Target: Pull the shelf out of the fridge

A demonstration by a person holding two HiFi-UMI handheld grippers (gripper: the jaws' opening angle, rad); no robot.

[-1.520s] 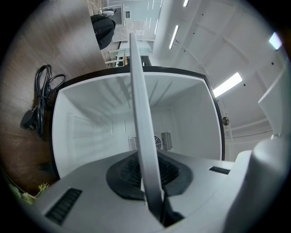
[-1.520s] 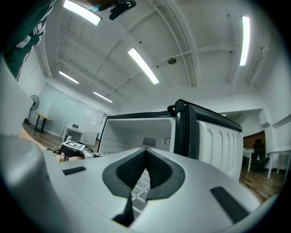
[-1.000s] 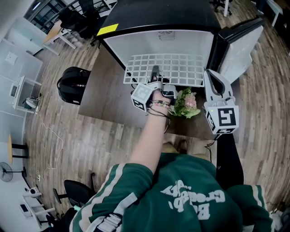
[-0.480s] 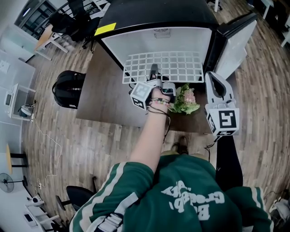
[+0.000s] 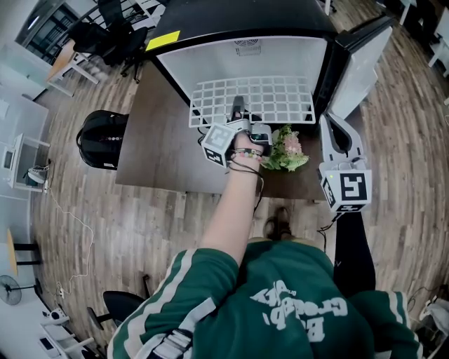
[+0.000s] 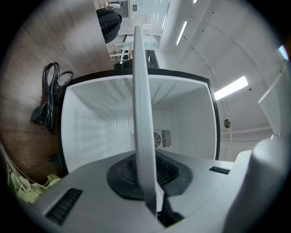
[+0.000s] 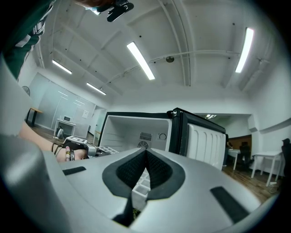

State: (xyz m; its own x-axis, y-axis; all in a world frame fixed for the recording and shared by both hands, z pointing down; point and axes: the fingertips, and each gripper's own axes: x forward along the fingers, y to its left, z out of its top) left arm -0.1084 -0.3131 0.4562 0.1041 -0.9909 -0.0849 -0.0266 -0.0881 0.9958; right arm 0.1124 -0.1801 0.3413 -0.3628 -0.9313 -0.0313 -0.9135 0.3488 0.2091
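The white wire shelf (image 5: 270,98) sticks out of the open black fridge (image 5: 245,21) over the brown table (image 5: 158,144). My left gripper (image 5: 238,112) is shut on the shelf's front edge, left of its middle. In the left gripper view the shelf (image 6: 138,91) runs edge-on as a white strip between the dark pads of the left gripper (image 6: 146,170), with the white fridge interior (image 6: 100,127) behind it. My right gripper (image 5: 330,123) hangs to the right of the shelf near the fridge door, its jaws together and empty; in its own view the right gripper (image 7: 145,152) points at the fridge.
The fridge door (image 5: 358,66) stands open at the right. A bunch of pink flowers with green leaves (image 5: 287,151) lies on the table just right of my left hand. A black cable (image 6: 49,91) lies on the table by the fridge. A black bag (image 5: 102,140) sits on the floor at the left.
The head view has shifted slightly. My left gripper keeps its hold on the shelf's front edge; the right gripper has barely moved.
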